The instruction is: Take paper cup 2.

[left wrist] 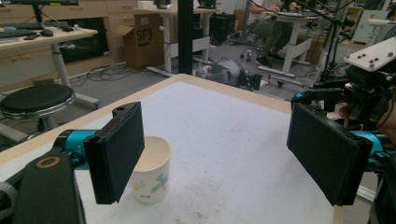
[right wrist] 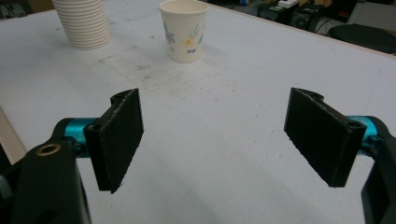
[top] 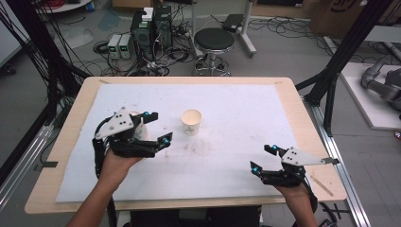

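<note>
At the left of the white foam sheet (top: 236, 156) covering the wooden table (top: 66, 137), the left gripper (top: 158, 127) hovers above a stack of ribbed white paper cups (right wrist: 83, 23), its jaws wide apart with nothing between them. Just to the right stands a single white paper cup printed with small flowers (top: 191, 121), upright and apart from both grippers. Near the table's right front edge, the right gripper (top: 264, 158) has its jaws spread wide and empty.

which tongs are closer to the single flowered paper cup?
Left. The left tongs hang open just left of the flowered paper cup, over the cup stack. The right tongs sit open, far off near the table's right front corner.
</note>
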`<state>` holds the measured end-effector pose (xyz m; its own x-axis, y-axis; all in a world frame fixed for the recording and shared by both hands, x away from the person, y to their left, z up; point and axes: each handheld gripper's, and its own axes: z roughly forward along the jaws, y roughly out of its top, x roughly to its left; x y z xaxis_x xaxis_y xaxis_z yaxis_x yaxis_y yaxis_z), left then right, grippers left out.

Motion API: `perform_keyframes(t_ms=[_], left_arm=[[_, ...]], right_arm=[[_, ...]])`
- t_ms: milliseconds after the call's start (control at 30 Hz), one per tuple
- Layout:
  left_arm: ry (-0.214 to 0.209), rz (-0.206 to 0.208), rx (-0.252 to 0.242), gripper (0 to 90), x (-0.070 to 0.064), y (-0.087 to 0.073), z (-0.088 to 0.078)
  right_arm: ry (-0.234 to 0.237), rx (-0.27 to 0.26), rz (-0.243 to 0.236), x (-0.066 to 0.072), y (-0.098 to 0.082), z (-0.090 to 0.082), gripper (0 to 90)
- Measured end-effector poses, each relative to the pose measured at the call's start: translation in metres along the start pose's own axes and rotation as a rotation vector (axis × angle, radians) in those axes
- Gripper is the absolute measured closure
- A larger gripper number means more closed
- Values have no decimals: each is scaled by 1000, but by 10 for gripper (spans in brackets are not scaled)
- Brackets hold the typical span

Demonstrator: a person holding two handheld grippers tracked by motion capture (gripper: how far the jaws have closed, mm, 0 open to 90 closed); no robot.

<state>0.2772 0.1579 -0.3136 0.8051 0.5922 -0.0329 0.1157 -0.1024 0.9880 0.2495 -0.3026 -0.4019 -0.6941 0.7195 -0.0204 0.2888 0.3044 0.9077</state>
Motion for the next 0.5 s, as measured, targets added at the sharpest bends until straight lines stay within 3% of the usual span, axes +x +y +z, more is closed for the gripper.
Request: perform_keyframes(t_ms=[267,500], left_arm=[[110,-19,0,181,27,3,-29],[175,-37,21,170,46,-6,-36]], right_arm=[[3,8,5,0,-1,1,202],[3,6,5,-1,-1,1,202]])
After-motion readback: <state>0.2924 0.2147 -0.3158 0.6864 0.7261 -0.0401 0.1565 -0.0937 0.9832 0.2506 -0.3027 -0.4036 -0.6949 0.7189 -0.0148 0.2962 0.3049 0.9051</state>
